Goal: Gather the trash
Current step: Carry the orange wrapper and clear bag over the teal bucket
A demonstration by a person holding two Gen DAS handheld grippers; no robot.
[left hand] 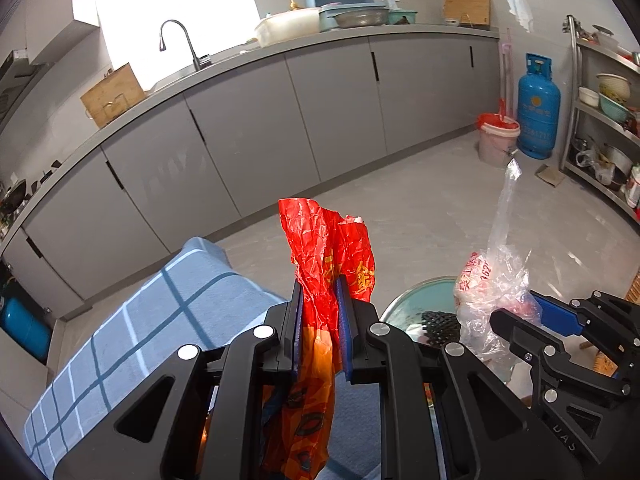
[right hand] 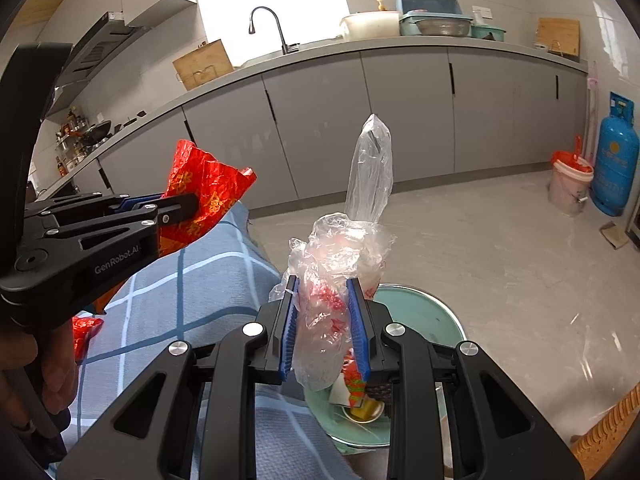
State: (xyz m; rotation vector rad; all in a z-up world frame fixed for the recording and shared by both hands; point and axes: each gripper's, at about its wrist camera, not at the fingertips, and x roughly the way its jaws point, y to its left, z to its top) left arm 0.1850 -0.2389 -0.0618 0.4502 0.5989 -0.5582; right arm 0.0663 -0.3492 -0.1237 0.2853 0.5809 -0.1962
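Note:
My left gripper is shut on a crumpled red and orange plastic wrapper, held up above a blue checked cloth. It also shows in the right wrist view with the wrapper. My right gripper is shut on a clear plastic bag with red print, held over a green round bin with trash inside. The right gripper and clear bag show at the right of the left wrist view, above the bin.
Grey kitchen cabinets and a counter with a sink tap run along the far side. A pink bucket with a red bag, a blue gas cylinder and a metal shelf rack stand at the right.

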